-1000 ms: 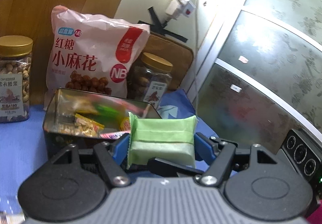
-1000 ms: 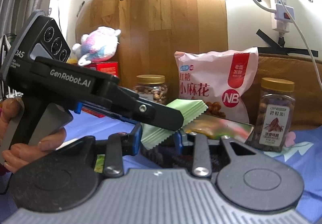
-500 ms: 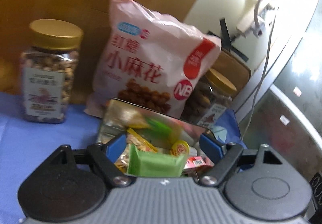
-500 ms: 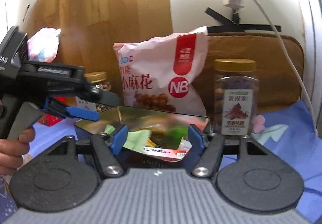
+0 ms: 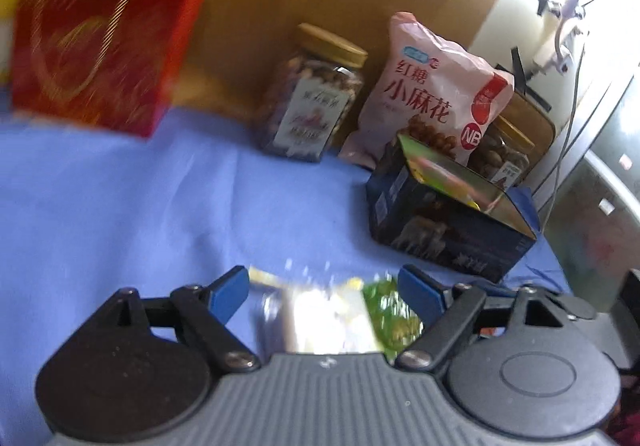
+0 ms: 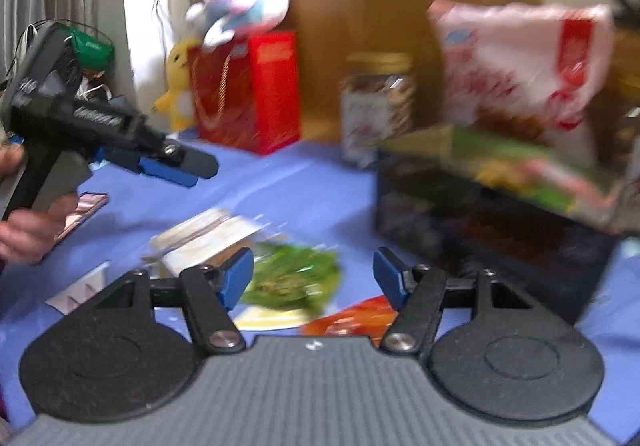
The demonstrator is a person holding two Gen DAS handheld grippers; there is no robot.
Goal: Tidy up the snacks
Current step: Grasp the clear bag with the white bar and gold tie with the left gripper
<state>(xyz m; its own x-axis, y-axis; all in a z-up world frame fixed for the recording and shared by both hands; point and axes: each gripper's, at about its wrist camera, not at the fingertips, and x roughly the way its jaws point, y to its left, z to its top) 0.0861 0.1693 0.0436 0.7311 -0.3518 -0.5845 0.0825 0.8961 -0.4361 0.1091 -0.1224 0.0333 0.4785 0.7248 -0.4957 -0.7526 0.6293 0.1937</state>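
Snacks loose on the blue cloth (image 5: 140, 205): a green packet (image 6: 292, 278), pale wrappers (image 6: 204, 236) at 10 o'clock of it, an orange-red one (image 6: 352, 320) at 5 o'clock; others already fill the dark tin (image 5: 452, 230). A second ago the left gripper (image 5: 322, 288) held a green wafer pack over the tin; that pack is now gone from its jaws, probably dropped inside, so one more item is sorted. Both grippers have just been opening; the left stands wide and empty over blurred packets; the right gripper (image 6: 314, 274) stands fairly wide, straddling the green packet without touching. Motion blur hides labels; tin contents are hard to make out.
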